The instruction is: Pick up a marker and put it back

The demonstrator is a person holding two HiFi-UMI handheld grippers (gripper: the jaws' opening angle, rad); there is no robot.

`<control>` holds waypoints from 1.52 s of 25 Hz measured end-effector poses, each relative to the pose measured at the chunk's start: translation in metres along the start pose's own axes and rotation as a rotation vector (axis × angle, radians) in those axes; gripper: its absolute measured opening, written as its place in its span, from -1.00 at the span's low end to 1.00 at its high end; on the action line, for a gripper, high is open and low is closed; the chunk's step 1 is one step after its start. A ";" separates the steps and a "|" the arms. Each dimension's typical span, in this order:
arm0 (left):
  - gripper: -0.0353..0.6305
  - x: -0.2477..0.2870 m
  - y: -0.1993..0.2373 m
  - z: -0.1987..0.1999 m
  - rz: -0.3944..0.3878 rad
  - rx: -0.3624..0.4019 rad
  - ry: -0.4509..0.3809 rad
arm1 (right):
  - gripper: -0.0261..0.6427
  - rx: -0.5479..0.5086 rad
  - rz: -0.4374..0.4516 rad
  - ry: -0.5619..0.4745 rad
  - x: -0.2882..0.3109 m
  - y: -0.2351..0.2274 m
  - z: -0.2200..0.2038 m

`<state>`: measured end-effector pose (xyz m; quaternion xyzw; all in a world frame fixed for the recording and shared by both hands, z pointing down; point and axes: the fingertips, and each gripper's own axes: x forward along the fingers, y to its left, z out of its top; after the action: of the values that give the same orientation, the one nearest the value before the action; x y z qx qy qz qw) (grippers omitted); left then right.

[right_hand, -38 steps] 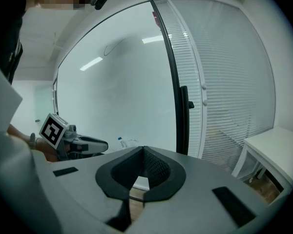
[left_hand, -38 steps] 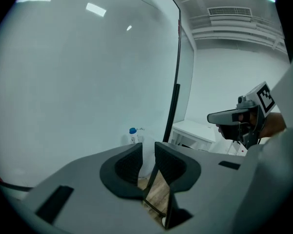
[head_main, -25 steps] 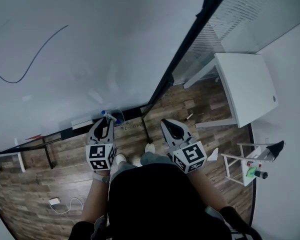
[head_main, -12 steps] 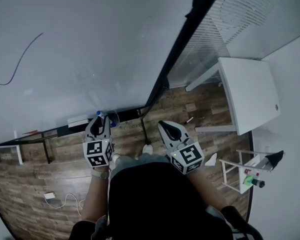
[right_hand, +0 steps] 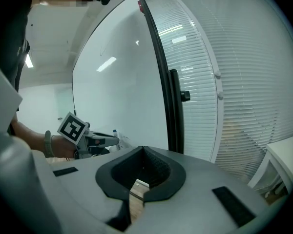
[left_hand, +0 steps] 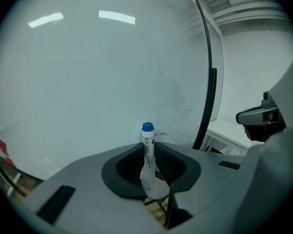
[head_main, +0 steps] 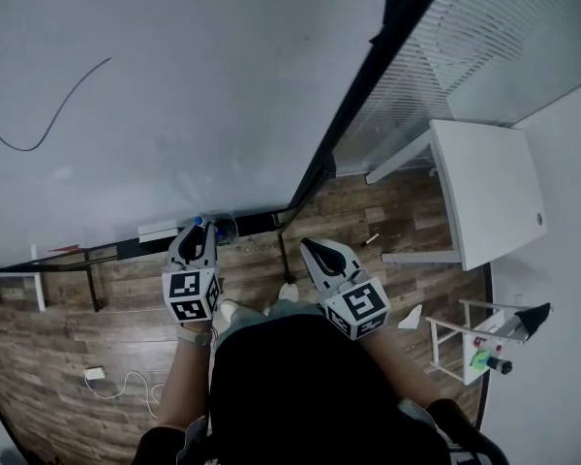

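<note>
Gripping a blue-capped marker [left_hand: 147, 147] upright, the left gripper [head_main: 197, 232] faces the whiteboard [head_main: 174, 85]. Barrel print is too small to read. The right gripper [right_hand: 142, 152] is closed, empty.

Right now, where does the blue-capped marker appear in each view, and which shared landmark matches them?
Head view: marker in the left claw, lower left of centre.
Left gripper view: marker at centre, between the jaws, cap up.
Right gripper view: marker small, at left, in that claw.
Shared landmark: the black board frame, right of the marker everywhere.
</note>
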<state>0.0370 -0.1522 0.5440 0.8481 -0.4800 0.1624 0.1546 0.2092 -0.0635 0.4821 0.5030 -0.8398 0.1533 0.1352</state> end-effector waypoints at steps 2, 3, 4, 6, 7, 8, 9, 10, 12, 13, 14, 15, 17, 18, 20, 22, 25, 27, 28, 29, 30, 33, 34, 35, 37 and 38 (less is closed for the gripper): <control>-0.65 -0.005 0.001 0.007 -0.001 -0.004 -0.019 | -0.84 -0.004 0.010 -0.007 0.003 0.004 0.004; -0.65 -0.008 0.002 0.011 -0.002 -0.008 -0.030 | -0.84 -0.007 0.015 -0.010 0.005 0.007 0.006; -0.65 -0.011 0.002 0.016 -0.002 -0.013 -0.042 | -0.84 -0.009 0.020 -0.013 0.006 0.009 0.008; -0.65 -0.018 0.004 0.026 -0.001 -0.020 -0.070 | -0.84 -0.014 0.030 -0.019 0.010 0.014 0.012; -0.65 -0.022 0.005 0.031 -0.001 -0.022 -0.086 | -0.84 -0.017 0.037 -0.022 0.012 0.016 0.015; -0.65 -0.025 0.006 0.037 -0.001 -0.024 -0.102 | -0.84 -0.021 0.044 -0.025 0.015 0.019 0.017; -0.65 -0.029 0.007 0.042 -0.002 -0.027 -0.117 | -0.84 -0.024 0.051 -0.028 0.018 0.022 0.019; -0.65 -0.033 0.008 0.048 -0.003 -0.032 -0.132 | -0.84 -0.027 0.058 -0.030 0.020 0.025 0.020; -0.65 -0.042 0.011 0.058 -0.005 -0.042 -0.157 | -0.84 -0.031 0.072 -0.035 0.025 0.031 0.024; -0.65 -0.047 0.012 0.063 -0.006 -0.047 -0.169 | -0.84 -0.033 0.079 -0.038 0.027 0.034 0.026; -0.65 -0.052 0.015 0.067 -0.006 -0.054 -0.182 | -0.84 -0.036 0.087 -0.042 0.031 0.037 0.029; -0.65 -0.056 0.017 0.071 -0.004 -0.062 -0.195 | -0.84 -0.039 0.095 -0.046 0.034 0.041 0.031; -0.65 -0.066 0.024 0.077 0.011 -0.070 -0.215 | -0.84 -0.046 0.115 -0.054 0.041 0.049 0.035; -0.65 -0.070 0.028 0.079 0.020 -0.069 -0.221 | -0.84 -0.050 0.127 -0.057 0.045 0.052 0.037; -0.65 -0.080 0.035 0.081 0.037 -0.066 -0.228 | -0.84 -0.056 0.148 -0.062 0.052 0.061 0.042; -0.65 -0.090 0.043 0.080 0.058 -0.063 -0.229 | -0.84 -0.059 0.171 -0.064 0.059 0.070 0.045; -0.65 -0.108 0.059 0.073 0.102 -0.071 -0.224 | -0.84 -0.070 0.216 -0.061 0.071 0.089 0.048; -0.65 -0.121 0.070 0.066 0.136 -0.081 -0.215 | -0.84 -0.078 0.251 -0.057 0.078 0.104 0.049; -0.65 -0.128 0.076 0.062 0.154 -0.088 -0.210 | -0.84 -0.082 0.269 -0.054 0.081 0.111 0.049; -0.65 -0.134 0.081 0.057 0.175 -0.095 -0.205 | -0.84 -0.086 0.286 -0.052 0.084 0.118 0.050; -0.65 -0.141 0.087 0.052 0.196 -0.100 -0.199 | -0.84 -0.091 0.304 -0.049 0.088 0.125 0.050; -0.65 -0.162 0.103 0.035 0.257 -0.115 -0.181 | -0.84 -0.107 0.356 -0.039 0.096 0.145 0.049; -0.65 -0.169 0.108 0.030 0.275 -0.122 -0.178 | -0.84 -0.112 0.373 -0.035 0.099 0.152 0.048; -0.65 -0.176 0.113 0.026 0.292 -0.130 -0.174 | -0.84 -0.117 0.389 -0.031 0.101 0.159 0.047; -0.65 -0.189 0.120 0.016 0.325 -0.145 -0.167 | -0.84 -0.127 0.418 -0.021 0.105 0.171 0.045; -0.65 -0.195 0.123 0.012 0.340 -0.153 -0.165 | -0.84 -0.131 0.430 -0.017 0.106 0.176 0.044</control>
<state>-0.1630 -0.0685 0.4635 0.7510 -0.6383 0.0793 0.1491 0.0013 -0.0874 0.4609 0.3036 -0.9371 0.1193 0.1246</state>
